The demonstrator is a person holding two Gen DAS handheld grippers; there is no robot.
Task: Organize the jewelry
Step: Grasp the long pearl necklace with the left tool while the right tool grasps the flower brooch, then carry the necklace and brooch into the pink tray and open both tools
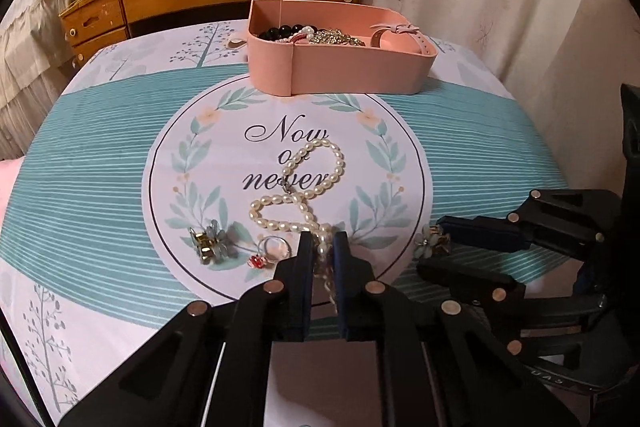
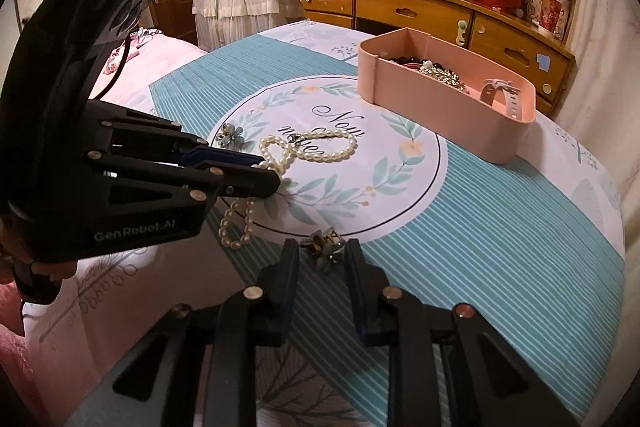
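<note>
left gripper (image 1: 323,241) clamped on pearl necklace (image 1: 298,187), strand trailing ahead | right gripper (image 2: 322,249) fingers apart, straddling flower brooch (image 2: 324,247) | pink tray (image 1: 336,67) beyond both

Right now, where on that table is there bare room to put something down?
Free: the striped teal cloth between the pink box and the right gripper. Crowded: the near part of the printed circle, where the pearl necklace, flower clips and ring lie.

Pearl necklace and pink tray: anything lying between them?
Nothing: only bare printed tablecloth lies between the pearl necklace and the pink tray, in both wrist views.
</note>
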